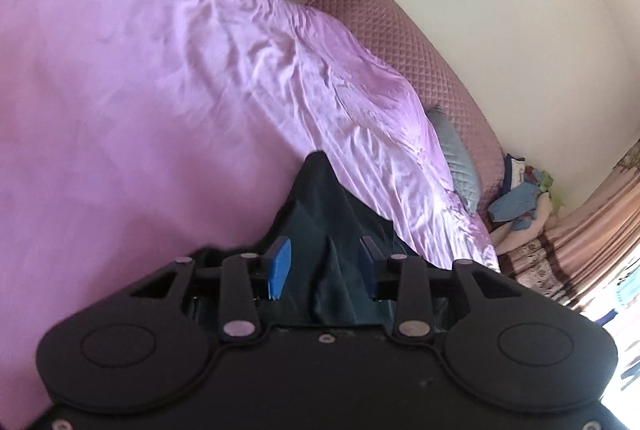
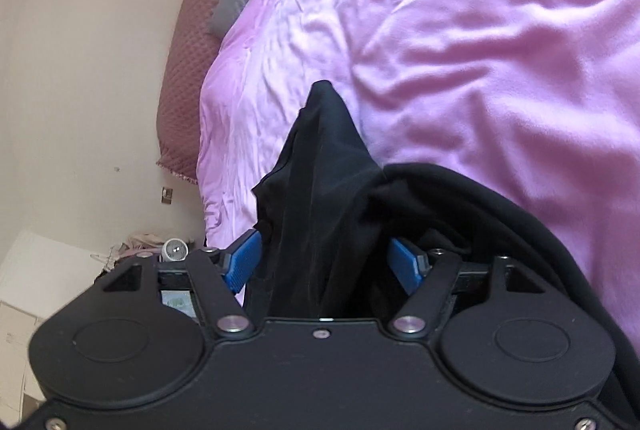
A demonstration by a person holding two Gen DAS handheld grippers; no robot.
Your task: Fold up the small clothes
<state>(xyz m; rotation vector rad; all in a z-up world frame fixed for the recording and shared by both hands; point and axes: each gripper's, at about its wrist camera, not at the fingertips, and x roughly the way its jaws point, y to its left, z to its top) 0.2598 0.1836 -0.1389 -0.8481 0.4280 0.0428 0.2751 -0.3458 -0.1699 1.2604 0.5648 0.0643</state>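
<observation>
We start at the left hand-held gripper point(image 1: 325, 266): its blue pads point(image 1: 280, 266) stand apart with the dark garment point(image 1: 332, 230) running up between them, and we see a gap between cloth and pad on both sides, so we read it as released, not pinching. The right hand-held gripper point(image 2: 325, 262) is also spread wide; the same dark garment point(image 2: 320, 189) fills most of the gap between its pads point(image 2: 242, 264), and we judge it is not clamped, though the cloth hides the right-hand pad's face and contact there we cannot tell. In both views the cloth's long axis runs straight ahead from the jaws toward the upper middle of the frame, ending in a peak against the pink bed sheet point(image 1: 160, 89). In the right wrist view a thicker black fold spills to the lower right — so more of the bulk seems to lie on that side. Neither hand looks clearly nearer; both sit right at the cloth. Beyond, a grey pillow point(image 1: 460, 157) lies at the sheet's edge beside the quilted mauve headboard point(image 1: 420, 49).
</observation>
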